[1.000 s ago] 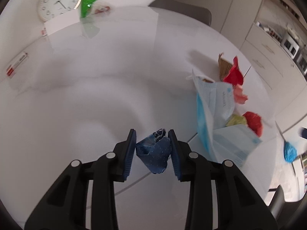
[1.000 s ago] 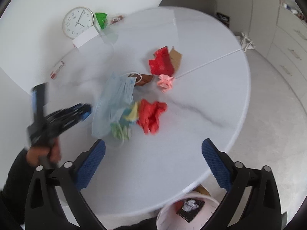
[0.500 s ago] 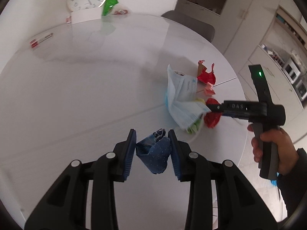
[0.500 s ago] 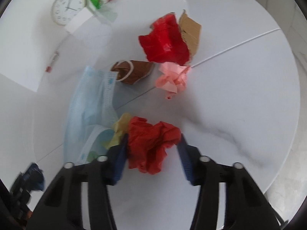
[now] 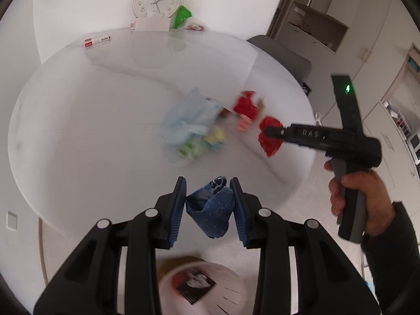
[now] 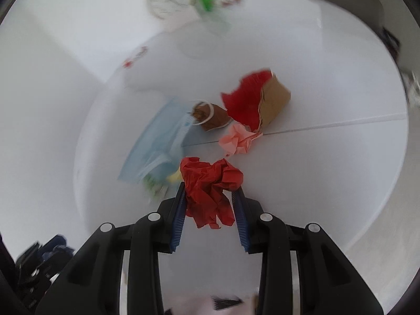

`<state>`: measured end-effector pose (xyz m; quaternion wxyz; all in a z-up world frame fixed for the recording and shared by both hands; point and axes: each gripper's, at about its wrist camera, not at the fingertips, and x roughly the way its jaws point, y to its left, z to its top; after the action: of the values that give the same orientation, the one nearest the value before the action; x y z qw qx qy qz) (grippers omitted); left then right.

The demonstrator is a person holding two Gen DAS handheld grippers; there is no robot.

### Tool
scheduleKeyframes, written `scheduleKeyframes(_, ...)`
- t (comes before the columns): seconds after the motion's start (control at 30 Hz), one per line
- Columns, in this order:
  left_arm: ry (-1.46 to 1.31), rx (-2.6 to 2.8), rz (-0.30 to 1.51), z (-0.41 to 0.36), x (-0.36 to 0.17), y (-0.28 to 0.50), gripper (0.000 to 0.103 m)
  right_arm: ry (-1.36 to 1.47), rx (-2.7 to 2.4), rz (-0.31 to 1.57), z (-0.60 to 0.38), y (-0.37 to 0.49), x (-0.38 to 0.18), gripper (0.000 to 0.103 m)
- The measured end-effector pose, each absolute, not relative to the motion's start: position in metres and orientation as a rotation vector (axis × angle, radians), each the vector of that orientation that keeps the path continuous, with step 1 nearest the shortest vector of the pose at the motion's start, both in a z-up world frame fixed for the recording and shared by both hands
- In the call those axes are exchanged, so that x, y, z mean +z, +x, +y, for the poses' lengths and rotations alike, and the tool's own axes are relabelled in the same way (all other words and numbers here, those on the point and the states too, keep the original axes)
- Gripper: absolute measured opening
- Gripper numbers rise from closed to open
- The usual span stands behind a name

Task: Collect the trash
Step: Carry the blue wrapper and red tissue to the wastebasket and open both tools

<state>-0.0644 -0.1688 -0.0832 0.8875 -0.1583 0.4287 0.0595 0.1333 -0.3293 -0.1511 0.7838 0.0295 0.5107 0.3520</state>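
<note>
My left gripper (image 5: 209,204) is shut on a crumpled blue dotted wrapper (image 5: 212,211), held above the near table edge, over a white bin (image 5: 207,286) on the floor. My right gripper (image 6: 210,204) is shut on a crumpled red paper (image 6: 210,186) lifted off the round white table (image 6: 328,157); it shows in the left wrist view (image 5: 270,136) at the right gripper's tip. On the table lie a blue face mask (image 6: 160,141), a pink paper ball (image 6: 237,139), a brown wrapper (image 6: 211,115), red paper with cardboard (image 6: 252,97) and yellow-green scraps (image 5: 202,141).
A clock (image 5: 156,0), a green packet (image 5: 182,15) and a white card (image 5: 152,23) stand at the table's far edge by the wall. A red-white box (image 5: 97,40) lies far left. A grey chair (image 5: 283,57) is behind the table; cabinets stand right.
My right gripper closed on the red paper and lifted it off the table. My left gripper pulled back with the blue wrapper until the bin came into view below it.
</note>
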Motion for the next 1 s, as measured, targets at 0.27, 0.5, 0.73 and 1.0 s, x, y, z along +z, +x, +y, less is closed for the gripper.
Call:
scheduleKeyframes(0.27, -0.275, 0.017, 1.092, -0.252, -0.135, -0.121, 0.035, -0.118, 0.89, 1.118, -0.408, 0.033, -0.142, 0.034)
scheduleKeyframes(0.5, -0.322, -0.012, 1.308, -0.274, -0.233, -0.158, 0.047, -0.166, 0.931, 1.238, -0.432, -0.038, -0.173, 0.035)
scheduleKeyframes(0.73, -0.367, 0.051, 1.358, -0.268, -0.268, -0.177, 0.077, -0.214, 0.992, 1.264, -0.417, -0.08, -0.183, 0.036)
scheduleKeyframes(1.0, -0.381, 0.191, 1.26, -0.249, -0.209, -0.194, 0.094, -0.267, 1.046, 1.218, -0.393, -0.102, -0.189, 0.038)
